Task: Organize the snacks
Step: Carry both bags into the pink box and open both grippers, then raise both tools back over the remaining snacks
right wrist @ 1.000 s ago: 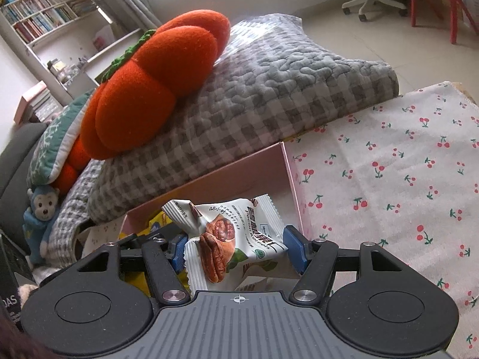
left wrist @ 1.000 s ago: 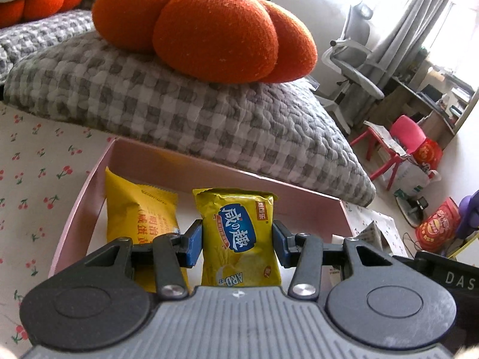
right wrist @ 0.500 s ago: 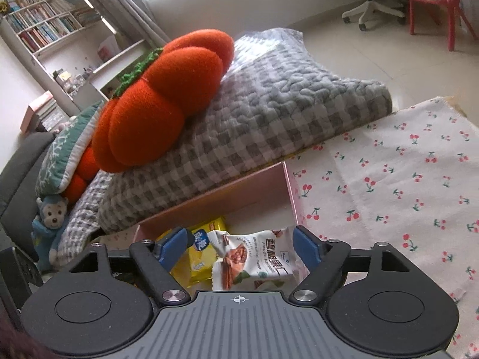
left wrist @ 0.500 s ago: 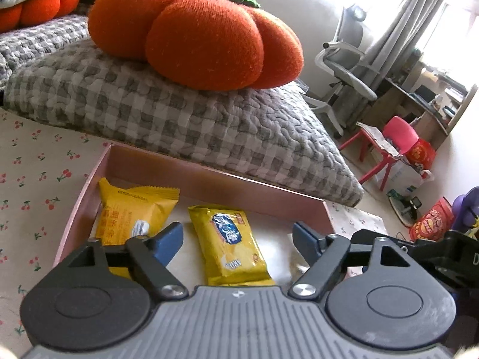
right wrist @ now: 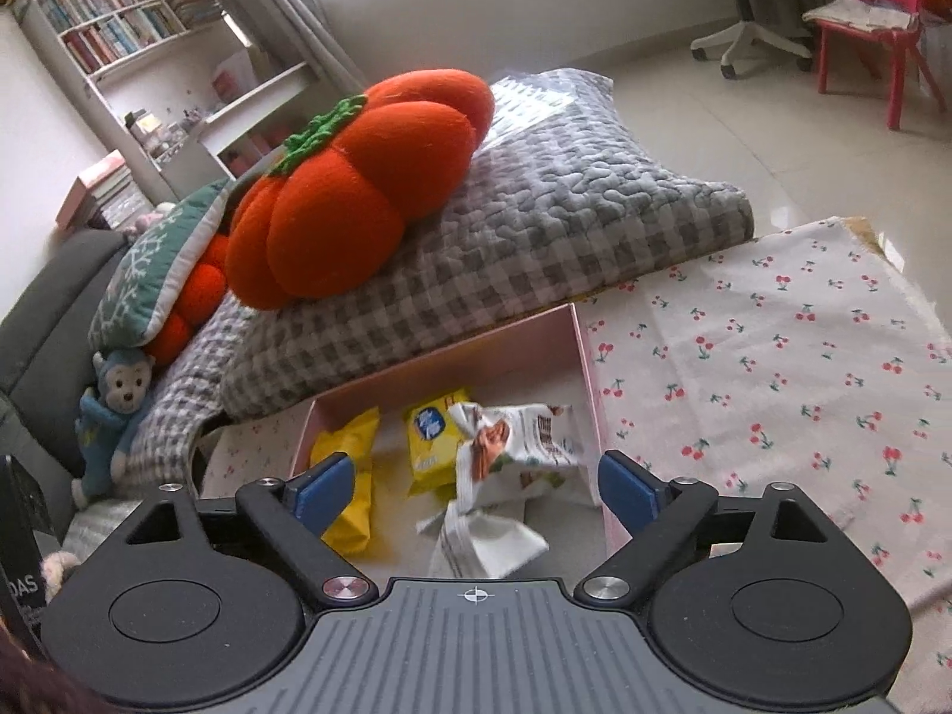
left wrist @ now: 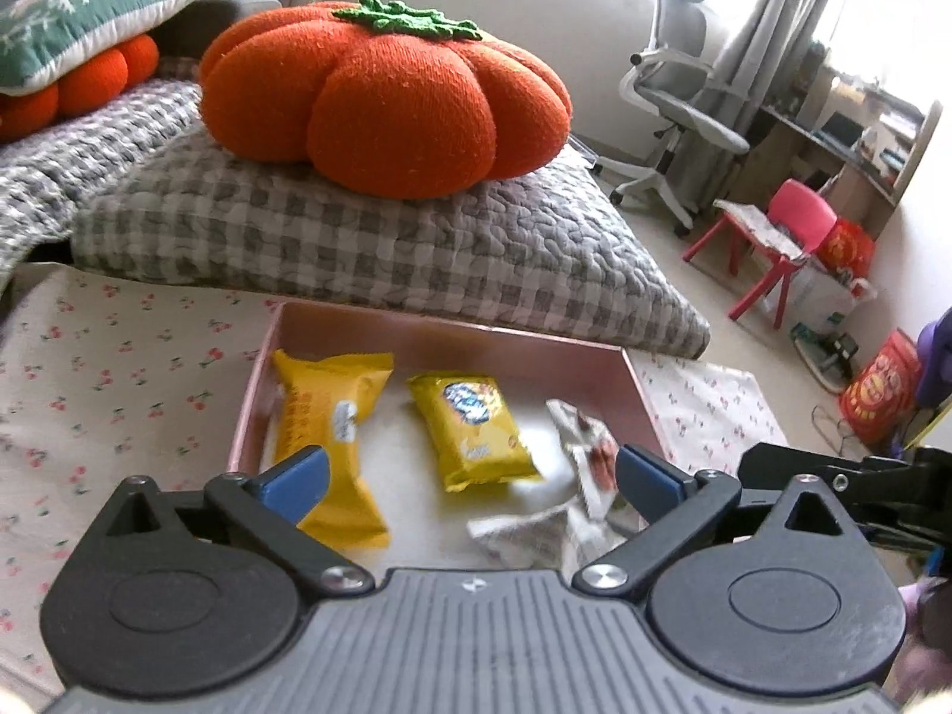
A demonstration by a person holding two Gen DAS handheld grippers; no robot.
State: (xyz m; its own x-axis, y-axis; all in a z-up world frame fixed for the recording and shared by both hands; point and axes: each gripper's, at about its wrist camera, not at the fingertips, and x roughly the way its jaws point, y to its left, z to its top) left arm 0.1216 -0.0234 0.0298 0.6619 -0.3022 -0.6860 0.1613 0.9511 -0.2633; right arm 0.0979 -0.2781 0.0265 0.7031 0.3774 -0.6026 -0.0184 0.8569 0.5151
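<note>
A pink box (left wrist: 452,336) sits on a cherry-print cloth (right wrist: 773,357), just in front of a grey checked cushion (left wrist: 369,244). Inside the box lie two yellow snack packets (left wrist: 330,416) and white snack packets (right wrist: 517,434). The left gripper (left wrist: 470,476) and right gripper (right wrist: 476,479) hang above the box, jaws just opened wide, gripping nothing

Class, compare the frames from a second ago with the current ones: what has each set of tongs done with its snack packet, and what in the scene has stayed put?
The left tongs have just been opening and let go of the small yellow packet, which now lies in the pink box. The right tongs likewise opened and dropped the white nut packet there. Both have drawn back and up, empty. The larger yellow packet, box and pumpkin cushion stayed put.
</note>
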